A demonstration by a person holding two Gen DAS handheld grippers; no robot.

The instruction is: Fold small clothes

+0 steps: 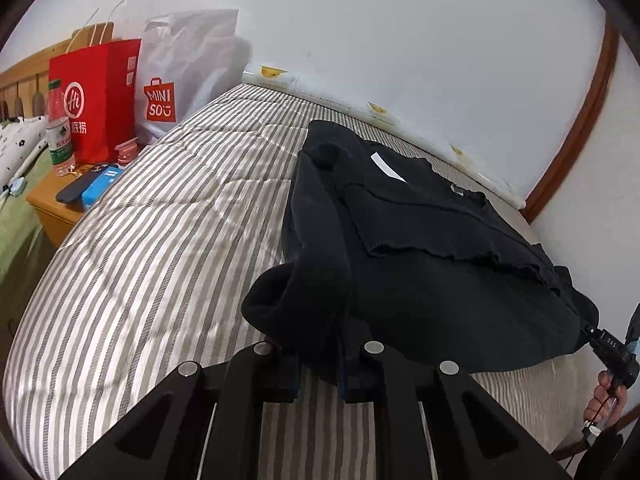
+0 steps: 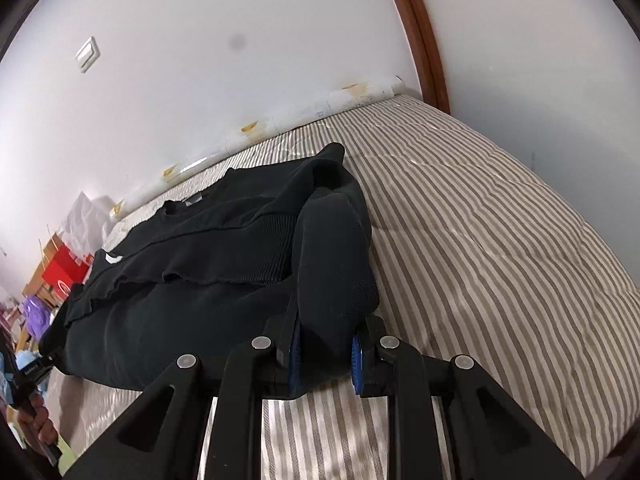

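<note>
A black sweater [image 1: 432, 248] lies partly folded on the striped bed [image 1: 160, 240], sleeves laid across its body, a white label showing. My left gripper [image 1: 318, 364] is shut on the sweater's near left hem corner, where the fabric bunches up. My right gripper [image 2: 326, 354] is shut on the near right hem corner of the sweater [image 2: 208, 260]; its blue pads [image 2: 357, 364] press a thick fold of cloth. The right gripper also shows at the right edge of the left wrist view [image 1: 612, 352], held by a hand.
The wall [image 1: 400, 40] runs close behind the sweater. A wooden nightstand [image 1: 52, 208] at the left holds a red bag [image 1: 100, 96], a white bag, a bottle and a phone. Striped bed [image 2: 500, 220] stretches out right of the sweater.
</note>
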